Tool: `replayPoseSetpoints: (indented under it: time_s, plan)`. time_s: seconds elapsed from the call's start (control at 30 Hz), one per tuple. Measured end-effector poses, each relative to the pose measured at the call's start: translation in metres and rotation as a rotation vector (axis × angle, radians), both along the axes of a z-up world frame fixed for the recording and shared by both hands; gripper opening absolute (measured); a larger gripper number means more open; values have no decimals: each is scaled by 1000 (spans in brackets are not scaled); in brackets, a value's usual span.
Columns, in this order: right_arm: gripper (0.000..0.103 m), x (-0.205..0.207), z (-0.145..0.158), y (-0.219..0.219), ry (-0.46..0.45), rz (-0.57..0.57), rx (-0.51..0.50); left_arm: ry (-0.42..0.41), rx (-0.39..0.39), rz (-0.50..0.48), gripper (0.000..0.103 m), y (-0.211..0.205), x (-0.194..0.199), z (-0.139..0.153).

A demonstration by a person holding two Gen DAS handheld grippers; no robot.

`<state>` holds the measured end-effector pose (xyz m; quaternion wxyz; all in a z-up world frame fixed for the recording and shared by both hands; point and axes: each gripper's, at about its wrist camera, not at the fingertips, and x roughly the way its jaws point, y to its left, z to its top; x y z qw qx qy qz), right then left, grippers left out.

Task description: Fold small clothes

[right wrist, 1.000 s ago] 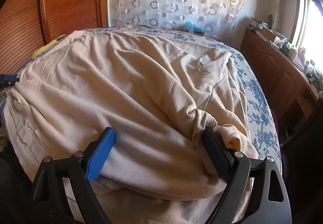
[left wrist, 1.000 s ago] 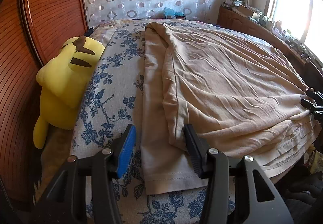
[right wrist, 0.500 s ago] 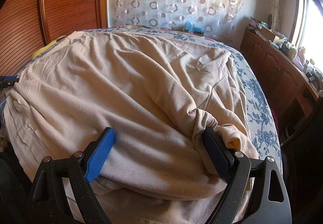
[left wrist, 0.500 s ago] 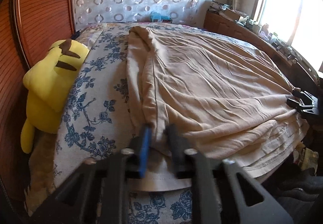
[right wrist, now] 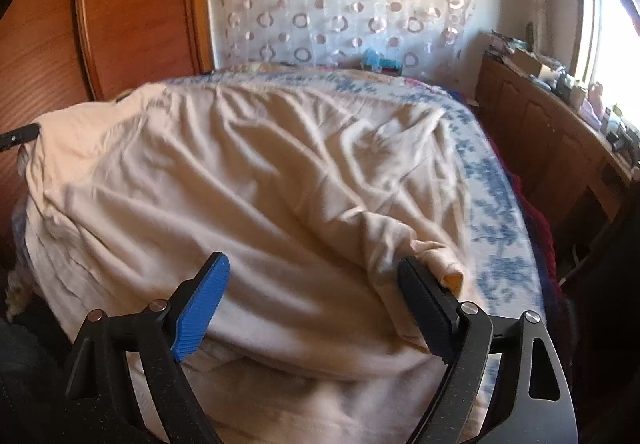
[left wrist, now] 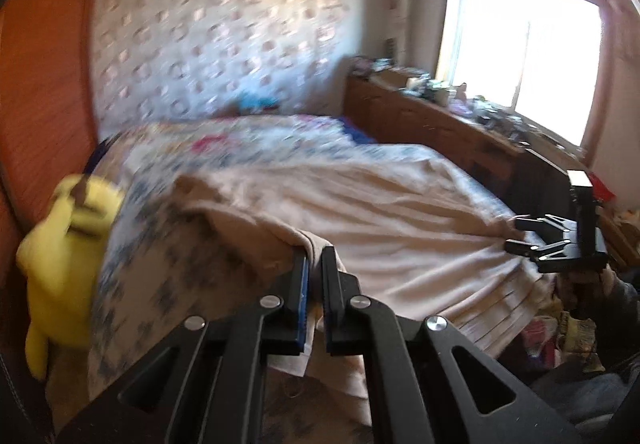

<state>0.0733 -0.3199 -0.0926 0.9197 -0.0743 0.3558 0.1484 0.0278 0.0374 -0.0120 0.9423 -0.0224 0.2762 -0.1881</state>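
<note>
A bedroom, mid-fold: the left gripper (left wrist: 314, 264), spread around the near left hem of the beige garment (right wrist: 248, 196) 1 second ago, is now pinched tight on that edge and has lifted it clear of the floral bedspread (left wrist: 160, 236), the cloth draping from its jaws. The right gripper (right wrist: 314, 300) stands wide over the garment's near right corner, its jaws just beginning to close, with bunched fabric lying between them but not yet clamped. The garment covers most of the bed, hem toward the camera. A yellow plush toy (left wrist: 60, 256) sits at the bed's left side. With 1 corner raised and the other still loose, the fold looks barely begun; the right side likely needs gripping before the cloth is carried across.
</note>
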Motion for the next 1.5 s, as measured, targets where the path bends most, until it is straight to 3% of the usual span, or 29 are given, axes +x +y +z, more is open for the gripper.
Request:
replayPoseSetpoints:
  time_s: [0.3, 0.63, 0.83, 0.93, 1.07, 1.5]
  plan:
    - [76, -15, 18, -42, -28, -58, 8, -52, 50, -190, 1, -88, 31, 37]
    - [73, -31, 28, -85, -50, -138, 49, -91, 73, -373, 1, -179, 44, 81]
    - [73, -38, 35, -100, -65, -157, 82, -50, 71, -454, 2, -210, 40, 90]
    - [72, -41, 39, -101, -72, -158, 83, 1, 83, -451, 9, -217, 44, 79]
    - [72, -42, 40, -101, -72, -154, 78, 47, 106, -378, 11, -208, 51, 63]
    - [70, -28, 42, -63, -60, -54, 78, 71, 119, -219, 11, -141, 39, 18]
